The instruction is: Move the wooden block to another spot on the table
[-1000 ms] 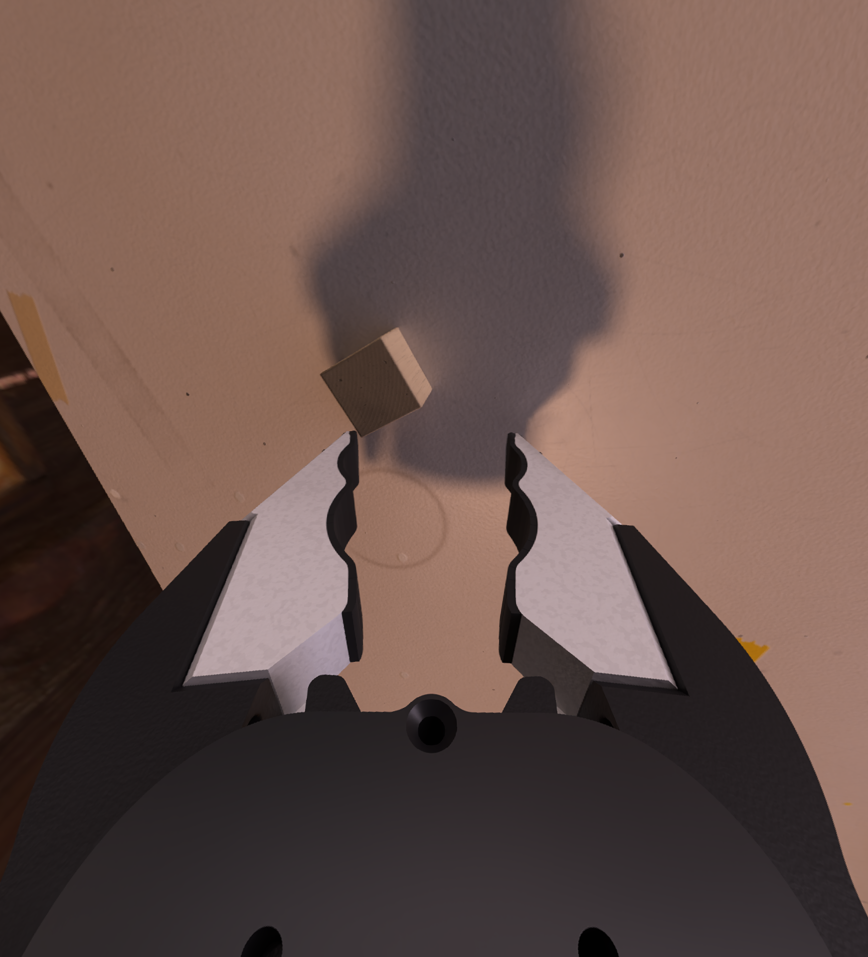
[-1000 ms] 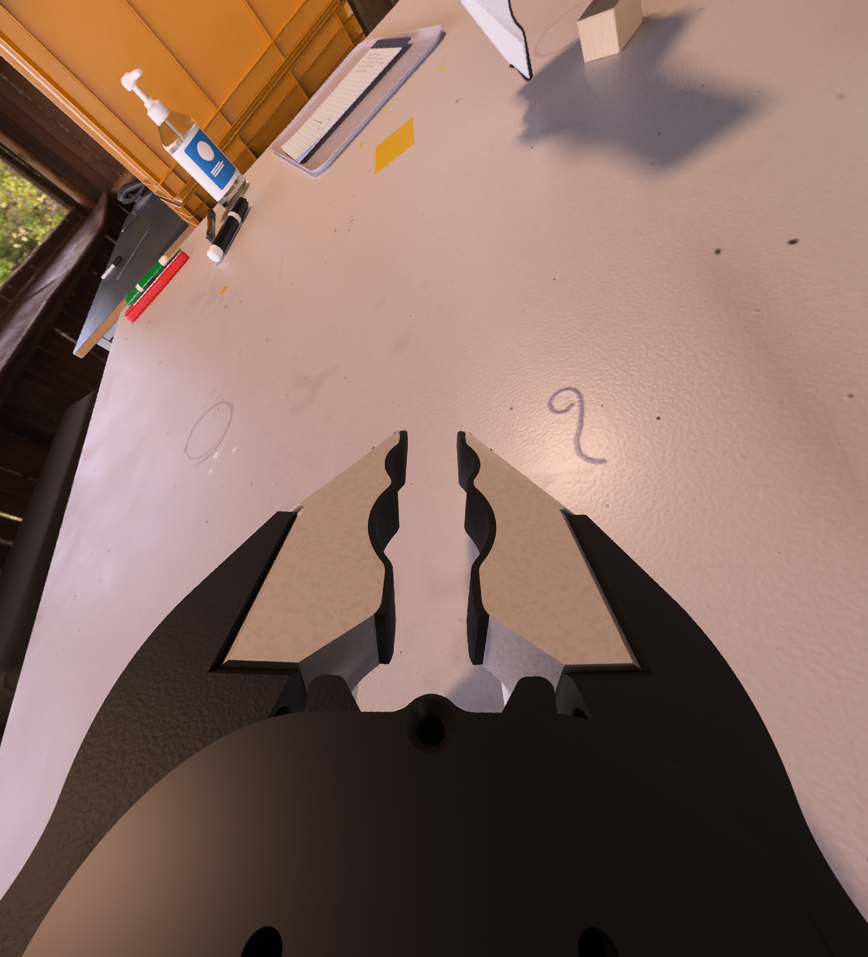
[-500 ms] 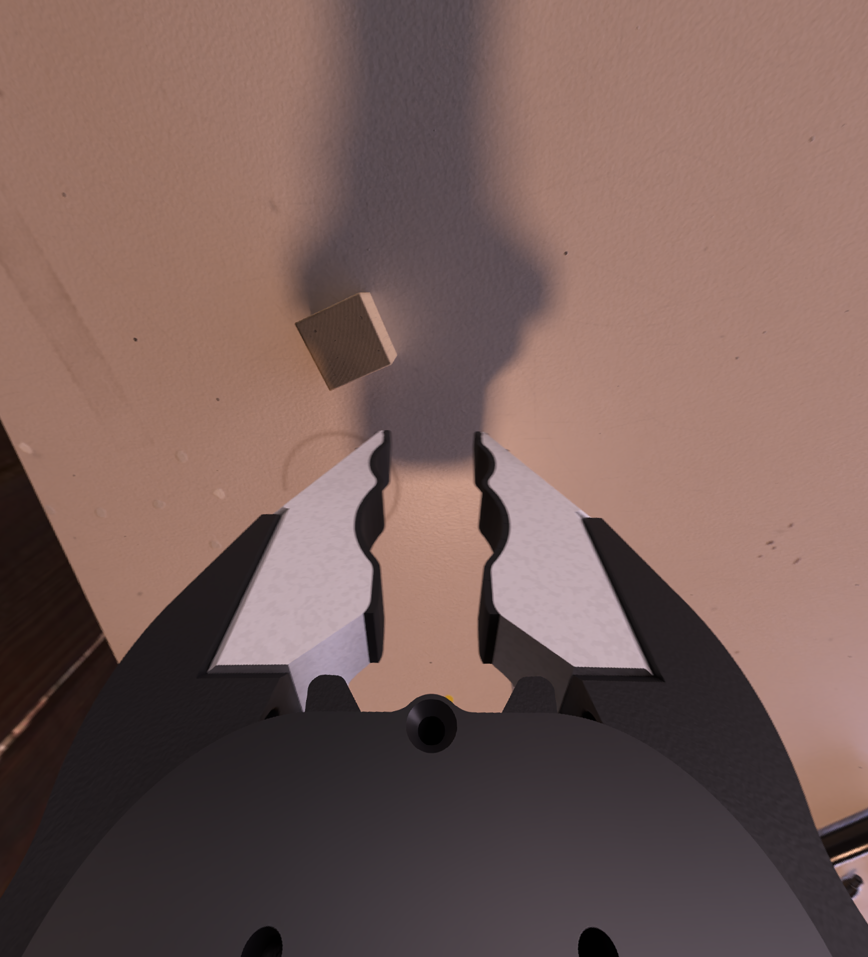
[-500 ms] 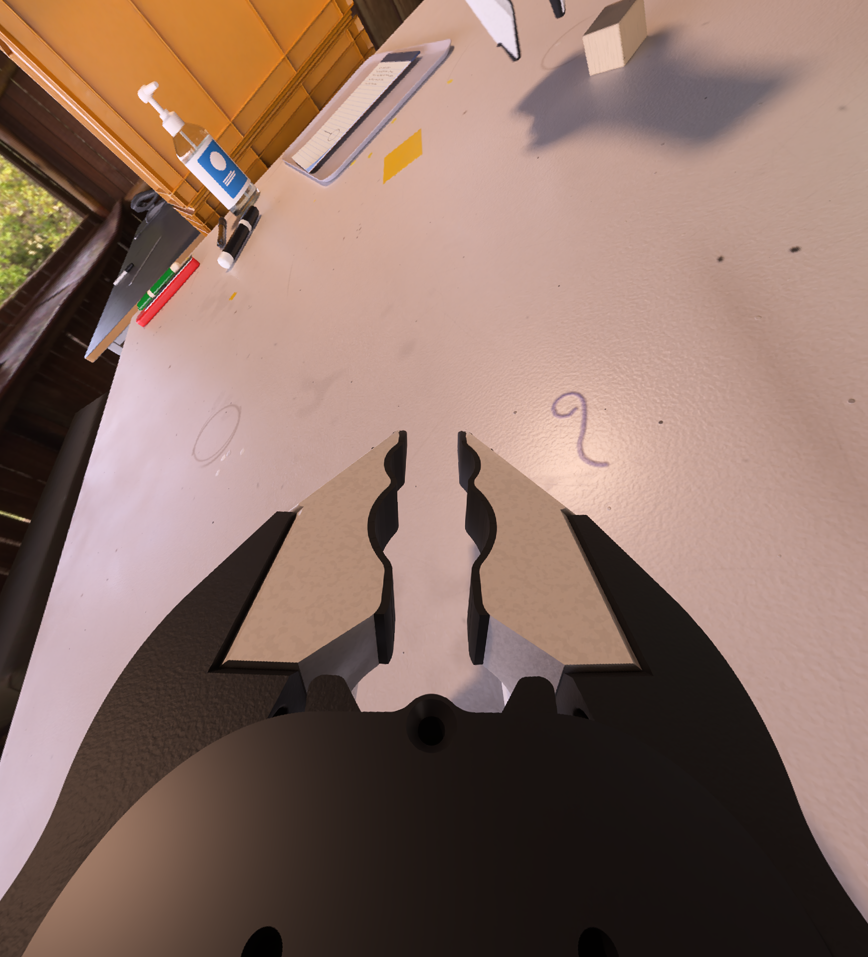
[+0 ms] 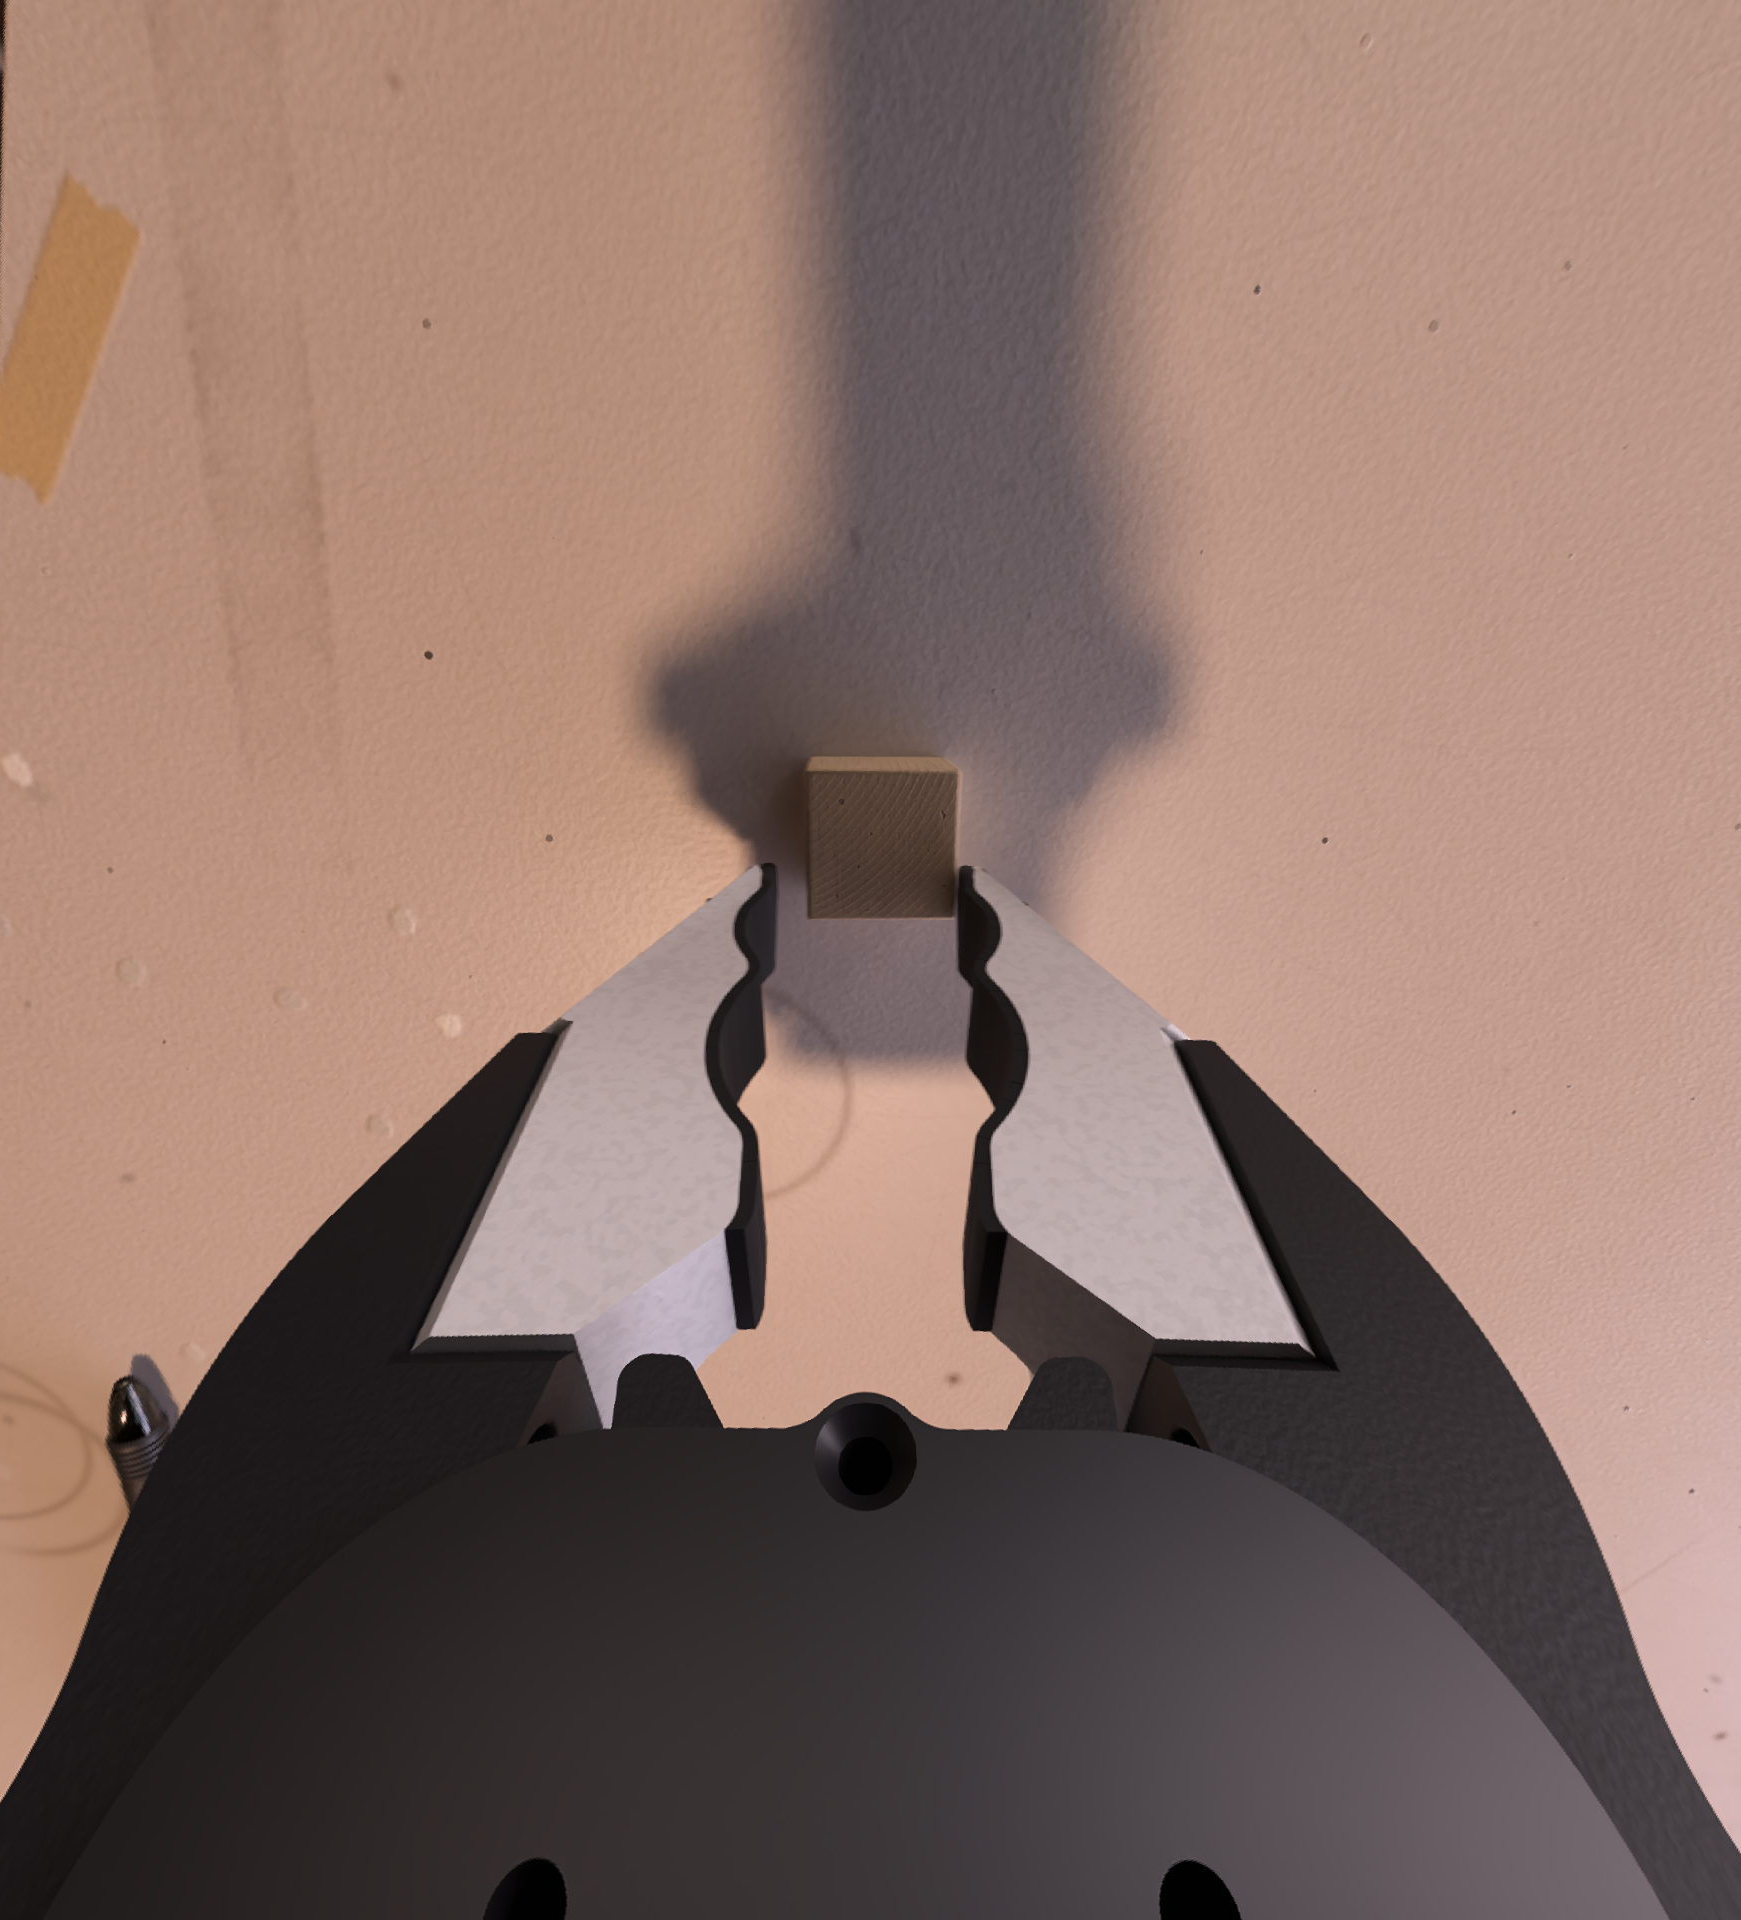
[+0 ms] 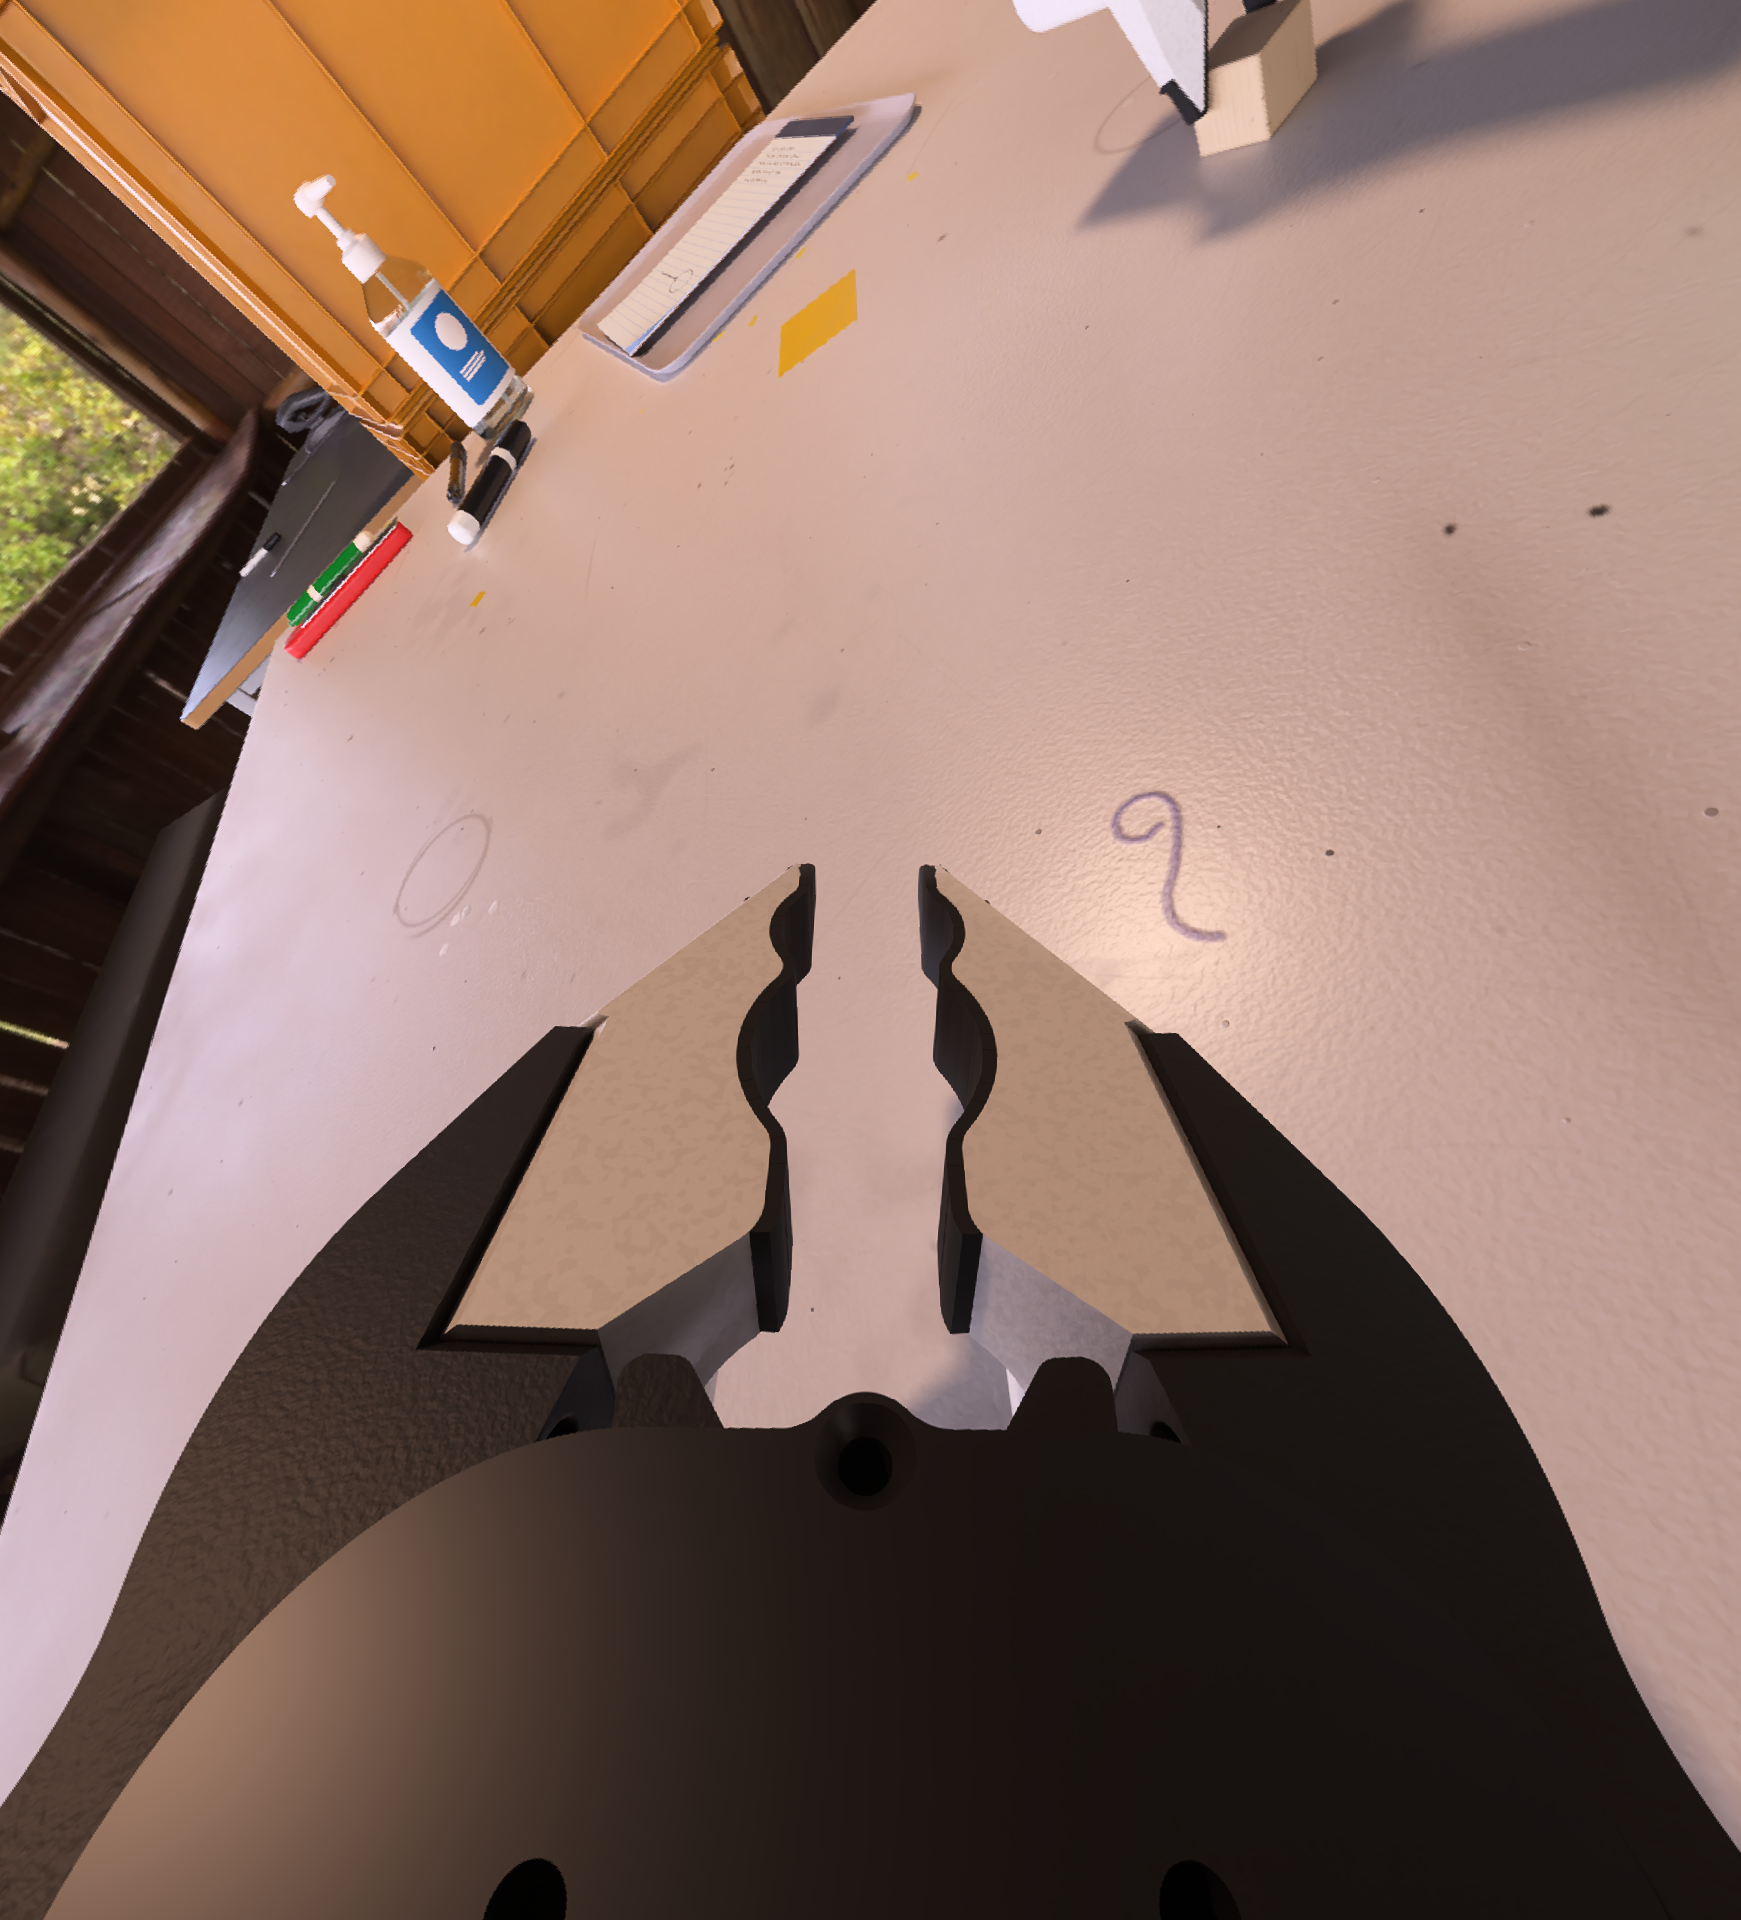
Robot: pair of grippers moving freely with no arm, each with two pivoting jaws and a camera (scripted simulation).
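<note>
My left gripper [image 5: 864,873] has its jaws spread, pinching nothing, and the wooden block [image 5: 880,837] sits on the pale surface [image 5: 1417,520] just beyond the fingertips, centred on the gap between them and lying in my own shadow. I cannot tell whether a fingertip touches it. My right gripper [image 6: 866,871] hangs well apart from the block, its jaws parted by a narrow gap with only bare surface between them.

There is one block. In the right wrist view it shows far off at the top [image 6: 1255,78], with my left gripper's white finger [image 6: 1162,31] just beside it.

Near my left gripper, a metal pen tip [image 5: 133,1439] pokes out at the lower left, and a strip of tan tape [image 5: 66,332] lies farther off by the surface's edge.

Ahead of my right gripper are a purple squiggle [image 6: 1162,868], then a red bar [image 6: 346,592], one black marker [image 6: 492,483], one pump bottle [image 6: 419,317], a yellow sticker [image 6: 817,322], a notepad on a tray [image 6: 741,223] and orange crates [image 6: 378,125]. Nothing stands between the left jaws and the block.
</note>
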